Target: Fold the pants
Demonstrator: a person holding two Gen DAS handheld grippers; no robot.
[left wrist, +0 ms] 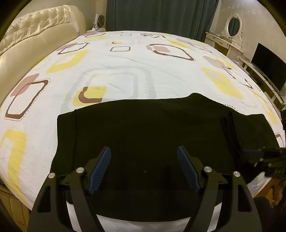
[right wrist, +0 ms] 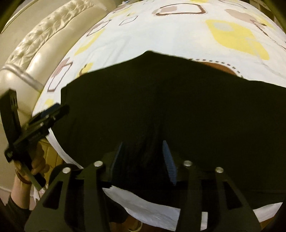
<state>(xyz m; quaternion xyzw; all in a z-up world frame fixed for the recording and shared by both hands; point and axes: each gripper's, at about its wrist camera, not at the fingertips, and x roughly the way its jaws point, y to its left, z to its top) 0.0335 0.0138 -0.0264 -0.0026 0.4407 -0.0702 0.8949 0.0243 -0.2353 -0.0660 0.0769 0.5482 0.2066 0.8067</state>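
Both grippers hang over the black pants [left wrist: 143, 135], neither one holding cloth. On the left gripper [left wrist: 143, 171] the blue pads stand wide apart, with dark fabric lying flat beneath them and nothing pinched. On the right gripper [right wrist: 143, 160] the jaws are parted about halfway; a soft ridge of cloth rises between the pads, but they do not seem to press on it, though blur and the dark fabric make that hard to settle.

From the left wrist view the pants lie spread flat across the near part of the bed [left wrist: 125, 71], filling the picture from about 9 o'clock to 3 o'clock, with a doubled-over edge near 9 o'clock and a raised corner toward 1 o'clock. Patterned sheet shows all around them. The cream headboard [left wrist: 35, 35] sits at 10 o'clock, a dark curtain [left wrist: 160, 14] at 12, a dressing table with an oval mirror [left wrist: 233, 25] at 2.

My judgement: one fold looks laid down and let go, and a further fold is due. That next move calls for each gripper to close on an edge of the layered cloth, catching every layer, then lift and carry it over evenly without dragging the stack.
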